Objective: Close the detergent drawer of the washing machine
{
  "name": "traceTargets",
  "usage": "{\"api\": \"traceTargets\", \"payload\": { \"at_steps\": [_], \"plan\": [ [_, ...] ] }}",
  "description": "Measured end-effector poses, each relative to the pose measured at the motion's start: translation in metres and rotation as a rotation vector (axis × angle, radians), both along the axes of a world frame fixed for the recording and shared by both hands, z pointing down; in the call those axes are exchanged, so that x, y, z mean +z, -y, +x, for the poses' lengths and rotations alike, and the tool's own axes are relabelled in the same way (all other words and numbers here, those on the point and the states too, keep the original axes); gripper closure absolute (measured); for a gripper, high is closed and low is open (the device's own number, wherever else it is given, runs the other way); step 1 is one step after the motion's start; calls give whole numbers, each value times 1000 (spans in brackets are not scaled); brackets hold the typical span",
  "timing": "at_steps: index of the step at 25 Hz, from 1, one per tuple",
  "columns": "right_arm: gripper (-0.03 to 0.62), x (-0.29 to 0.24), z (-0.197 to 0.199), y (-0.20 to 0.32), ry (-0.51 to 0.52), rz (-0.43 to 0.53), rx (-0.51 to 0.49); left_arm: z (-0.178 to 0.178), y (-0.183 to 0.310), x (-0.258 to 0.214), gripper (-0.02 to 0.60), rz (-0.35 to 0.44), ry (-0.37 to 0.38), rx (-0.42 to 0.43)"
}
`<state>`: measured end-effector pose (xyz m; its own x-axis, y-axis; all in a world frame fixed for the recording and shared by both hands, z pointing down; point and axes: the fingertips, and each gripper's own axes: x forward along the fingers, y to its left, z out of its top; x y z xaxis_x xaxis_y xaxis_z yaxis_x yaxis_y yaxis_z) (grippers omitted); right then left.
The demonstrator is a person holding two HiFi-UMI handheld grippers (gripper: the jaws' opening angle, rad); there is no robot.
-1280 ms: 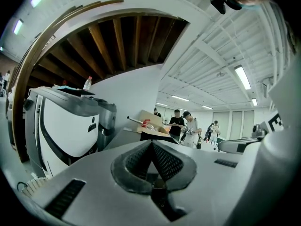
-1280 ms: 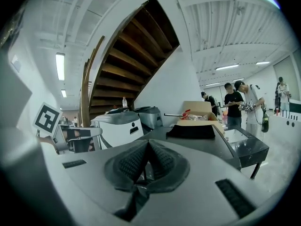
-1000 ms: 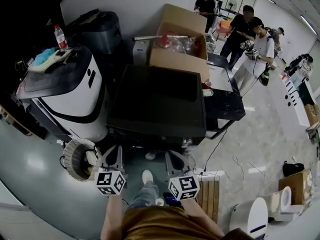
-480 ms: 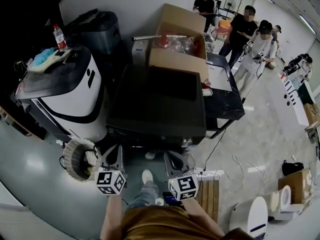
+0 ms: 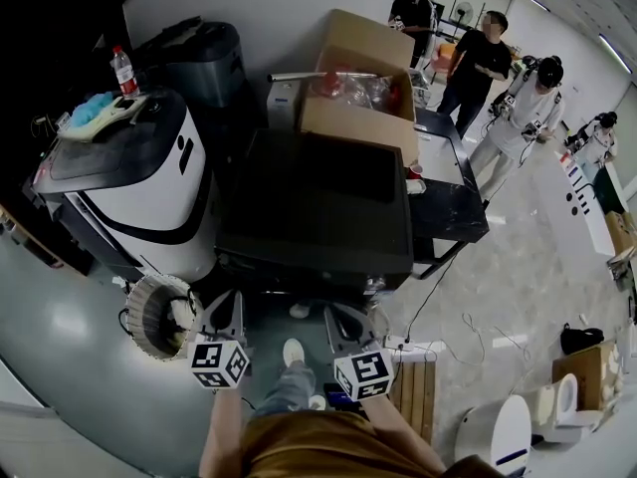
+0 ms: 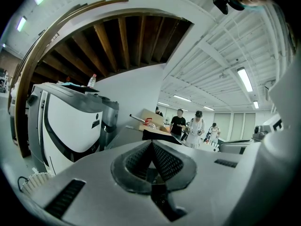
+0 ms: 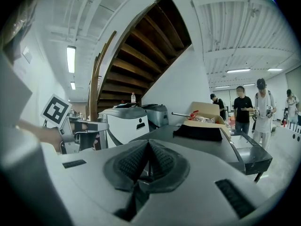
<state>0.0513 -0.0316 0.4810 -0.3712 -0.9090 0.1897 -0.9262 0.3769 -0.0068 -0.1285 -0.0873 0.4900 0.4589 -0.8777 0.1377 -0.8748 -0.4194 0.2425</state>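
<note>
A dark, flat-topped machine stands straight ahead of me, with a dark cloth on its lid. Its front face is hidden from above, and I see no detergent drawer in any view. A white and black machine stands to its left. My left gripper and right gripper hang low in front of the dark machine, close to my body and touching nothing. In the left gripper view the left gripper has its pads pressed together, empty. The right gripper is likewise shut and empty.
An open cardboard box sits behind the dark machine, and a black table stands to its right. A white basket is on the floor at left. Cables and a power strip lie by a wooden pallet. Several people stand far back.
Both grippers have stayed where they were. The people at the back right have shifted, one walking further right.
</note>
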Motion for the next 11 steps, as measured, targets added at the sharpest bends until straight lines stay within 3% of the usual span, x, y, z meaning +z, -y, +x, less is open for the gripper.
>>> {"api": "traceTargets", "payload": {
  "at_steps": [11],
  "plan": [
    [582, 1, 2, 0, -5, -4, 19, -6, -2, 3, 557, -7, -8, -4]
  ]
}}
